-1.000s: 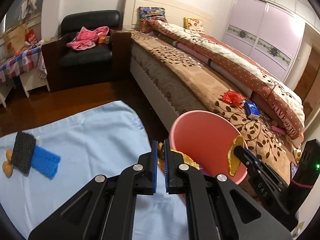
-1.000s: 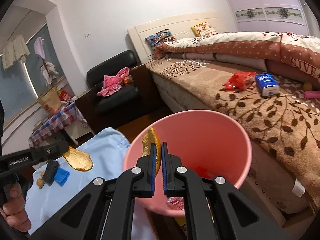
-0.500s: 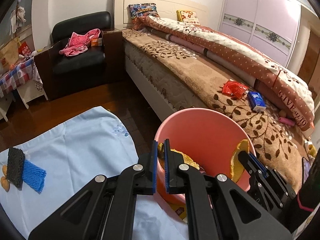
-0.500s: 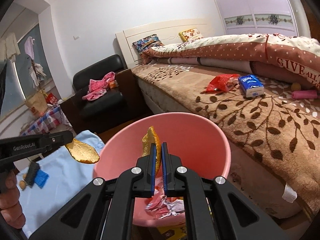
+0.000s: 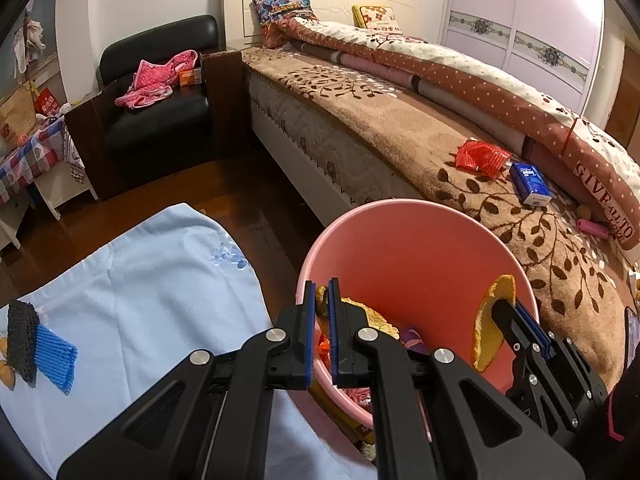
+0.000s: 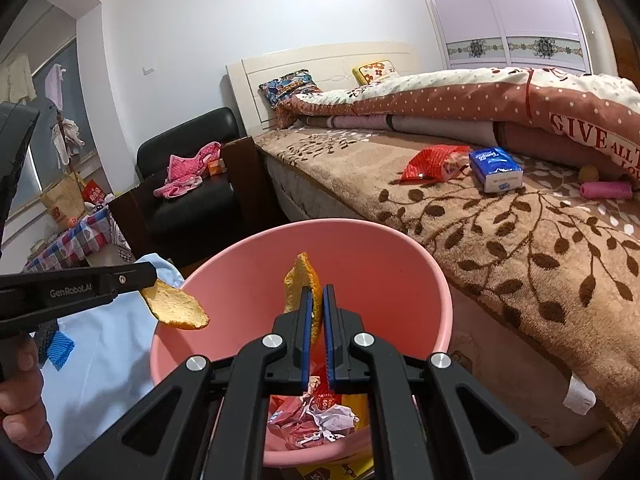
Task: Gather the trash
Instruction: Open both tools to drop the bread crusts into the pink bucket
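Orange peel is pinched in the right hand-held gripper above a pink bin; the left hand-held gripper, marked "GenRobot.AI", pinches a second peel at its rim. Bed quilt reads "GIVE ALL".

Between the blue-padded black fingers of the right gripper sits an orange-yellow peel; beyond them the bucket is plain pink, with red, white and silver wrappers crumpled below the fingertips. The left gripper, black with blue pads too, pinches a yellow peel with a pale underside. Left of its fingers lies a light blue cloth with a blue flower print. Right of the fingers spreads a tan blanket with brown leaves, carrying a red wrapper and a blue tissue pack.
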The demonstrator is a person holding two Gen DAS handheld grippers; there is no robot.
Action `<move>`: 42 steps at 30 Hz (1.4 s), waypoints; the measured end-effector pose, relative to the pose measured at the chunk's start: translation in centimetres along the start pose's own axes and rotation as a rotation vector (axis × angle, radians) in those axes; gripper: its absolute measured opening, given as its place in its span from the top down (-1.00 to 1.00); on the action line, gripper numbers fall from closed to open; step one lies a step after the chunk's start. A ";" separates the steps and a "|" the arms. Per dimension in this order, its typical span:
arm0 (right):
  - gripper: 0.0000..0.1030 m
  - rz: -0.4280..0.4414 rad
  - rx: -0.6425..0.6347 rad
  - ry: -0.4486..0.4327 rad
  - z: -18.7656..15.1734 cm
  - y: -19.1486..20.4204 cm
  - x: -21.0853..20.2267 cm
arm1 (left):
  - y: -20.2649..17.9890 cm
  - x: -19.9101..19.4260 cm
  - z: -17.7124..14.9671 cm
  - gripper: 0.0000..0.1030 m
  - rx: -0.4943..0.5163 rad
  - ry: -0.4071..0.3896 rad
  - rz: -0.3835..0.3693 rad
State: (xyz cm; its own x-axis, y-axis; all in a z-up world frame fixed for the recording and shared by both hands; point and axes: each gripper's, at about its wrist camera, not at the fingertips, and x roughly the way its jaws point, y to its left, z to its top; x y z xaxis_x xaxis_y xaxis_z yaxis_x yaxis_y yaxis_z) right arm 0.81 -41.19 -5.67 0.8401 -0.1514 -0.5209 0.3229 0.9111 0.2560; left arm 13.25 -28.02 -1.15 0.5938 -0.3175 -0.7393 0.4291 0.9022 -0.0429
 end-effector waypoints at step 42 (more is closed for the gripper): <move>0.16 -0.010 0.029 0.011 -0.6 -0.8 0.6 | 1.0 0.0 -1.2 0.41 -0.022 0.020 -0.027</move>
State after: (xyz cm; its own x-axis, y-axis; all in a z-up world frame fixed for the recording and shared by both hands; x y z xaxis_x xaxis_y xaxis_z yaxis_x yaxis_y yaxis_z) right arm 0.77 -41.80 -6.72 0.8319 -0.1563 -0.5325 0.3440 0.8982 0.2737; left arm 12.90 -26.80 -1.99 0.5681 -0.3361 -0.7512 0.4300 0.8995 -0.0773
